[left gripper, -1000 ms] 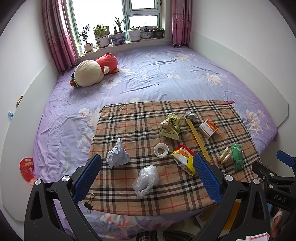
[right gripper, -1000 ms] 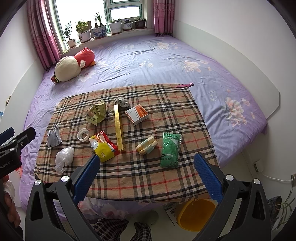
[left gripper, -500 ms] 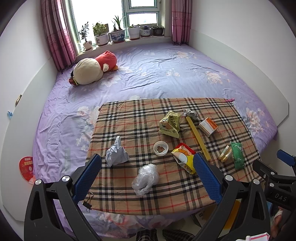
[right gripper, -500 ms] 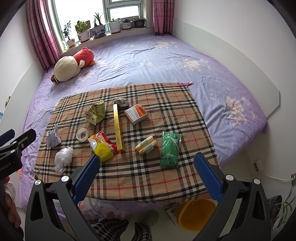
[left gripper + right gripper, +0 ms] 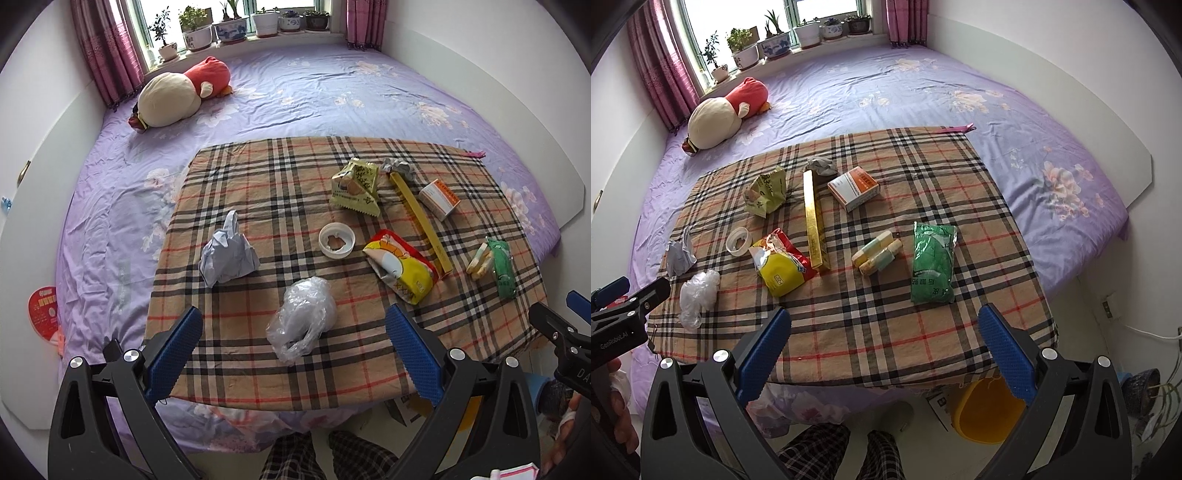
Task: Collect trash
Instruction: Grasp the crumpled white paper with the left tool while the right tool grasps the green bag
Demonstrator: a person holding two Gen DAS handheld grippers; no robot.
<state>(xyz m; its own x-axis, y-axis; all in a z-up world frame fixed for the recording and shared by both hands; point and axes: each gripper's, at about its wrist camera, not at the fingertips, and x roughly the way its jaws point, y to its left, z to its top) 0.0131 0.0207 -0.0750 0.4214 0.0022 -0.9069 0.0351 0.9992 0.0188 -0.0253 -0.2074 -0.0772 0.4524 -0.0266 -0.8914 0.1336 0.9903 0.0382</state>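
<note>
Left gripper [image 5: 293,352]: your jaws stand wide apart and hold nothing, low in the left wrist frame, above the near edge of the plaid cloth [image 5: 280,199]
Between your left jaws: the crumpled clear plastic bag [image 5: 303,317] lies on the cloth just above the gap, at lower centre
Right gripper [image 5: 884,352]: your jaws are spread just as wide and hold nothing, at the bottom of the right wrist frame over the cloth's near edge
Above your right jaws: the green packet [image 5: 932,264] lies right of centre, with two pale yellow-green tubes [image 5: 877,253] just to its left
Centre of the right view: the long gold box [image 5: 814,221] runs up the frame; the red and yellow snack bag [image 5: 781,264] lies at its lower left, touching or nearly so
Further up: the orange and white carton [image 5: 854,188] sits right of the gold box, a grey crumpled wad [image 5: 822,166] at the box's top end, the yellow-green wrapper [image 5: 766,192] to the left
Left side of the right view: a white round lid [image 5: 738,240], a crumpled grey paper [image 5: 679,253] and the plastic bag below it
Bin: you see a yellow tub [image 5: 988,413] on the floor, partly under the cloth's edge, lower right of the right wrist frame
Surroundings: purple flowered bedsheet [image 5: 295,99] under the cloth, a plush toy [image 5: 181,94] at upper left, potted plants [image 5: 236,22] on the sill along the top
You: plaid trousers [image 5: 846,452] show at the bottom centre
</note>
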